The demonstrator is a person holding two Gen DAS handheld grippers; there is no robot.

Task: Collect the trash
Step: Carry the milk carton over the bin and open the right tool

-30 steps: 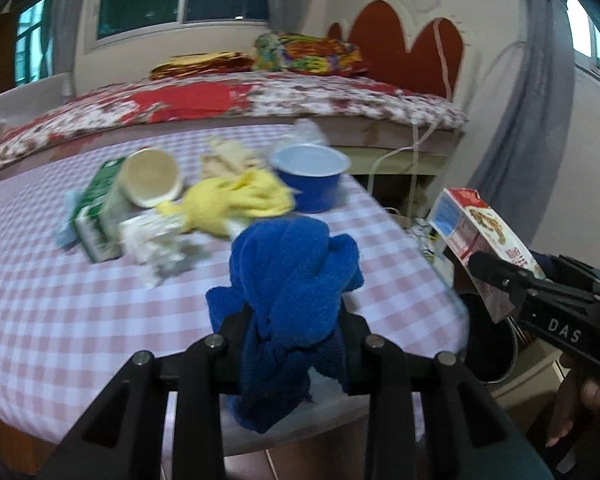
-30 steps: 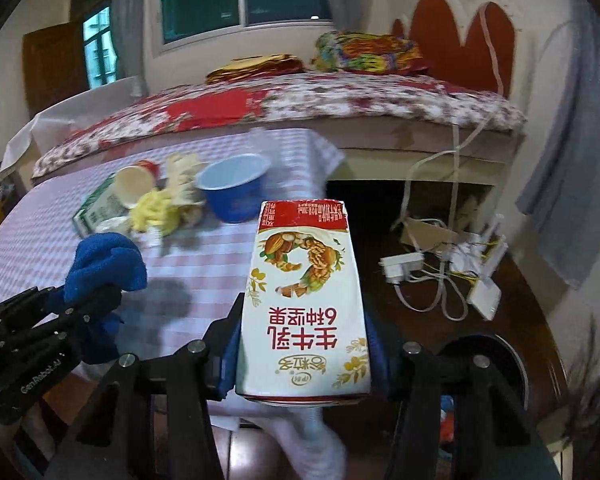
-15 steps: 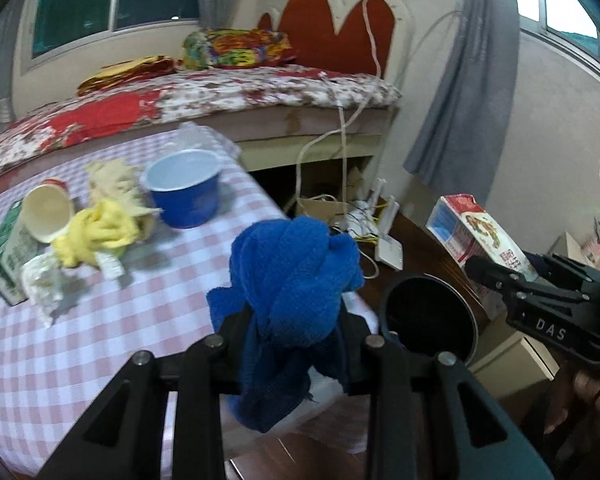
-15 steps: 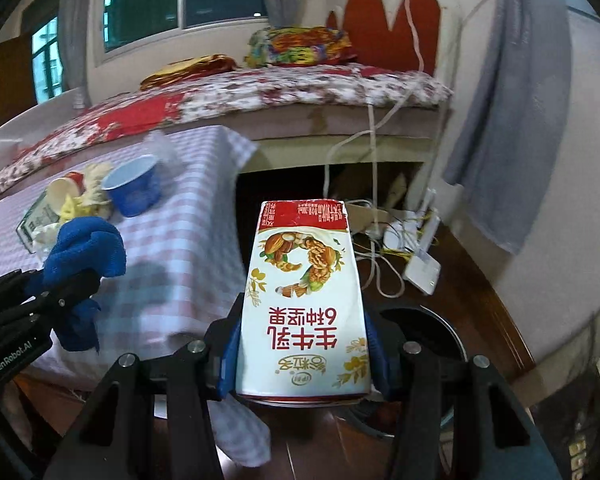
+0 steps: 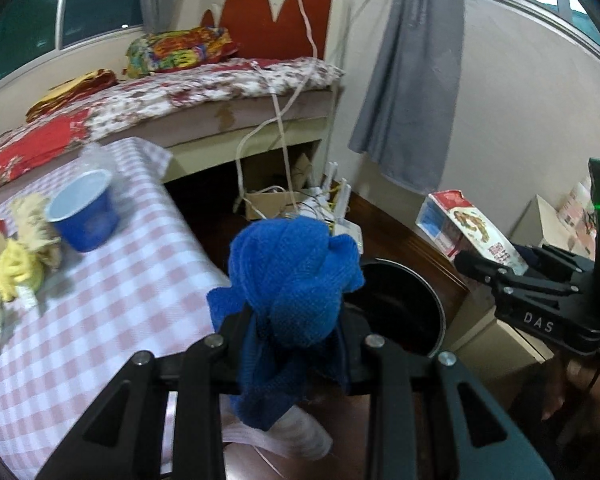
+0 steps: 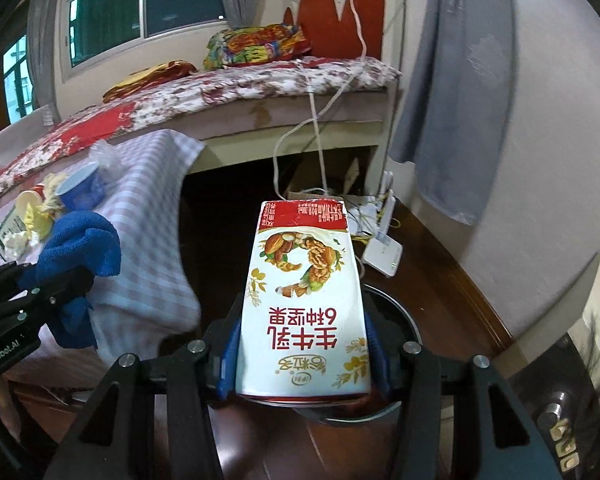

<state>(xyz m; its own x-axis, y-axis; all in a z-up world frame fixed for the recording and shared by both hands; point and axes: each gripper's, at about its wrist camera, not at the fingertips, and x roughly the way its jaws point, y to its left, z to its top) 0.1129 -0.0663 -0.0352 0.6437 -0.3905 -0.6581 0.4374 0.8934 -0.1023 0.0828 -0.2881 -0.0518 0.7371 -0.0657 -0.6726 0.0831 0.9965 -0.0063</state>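
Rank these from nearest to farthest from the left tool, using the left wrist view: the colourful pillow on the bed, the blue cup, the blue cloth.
1. Blue cloth: clamped in the left tool, centre foreground.
2. Blue cup: on the checked tablecloth, to the left.
3. Colourful pillow: on the bed, far back beside the red headboard.

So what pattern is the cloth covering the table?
Pink-and-white checks on the tablecloth, clearest in the left wrist view.
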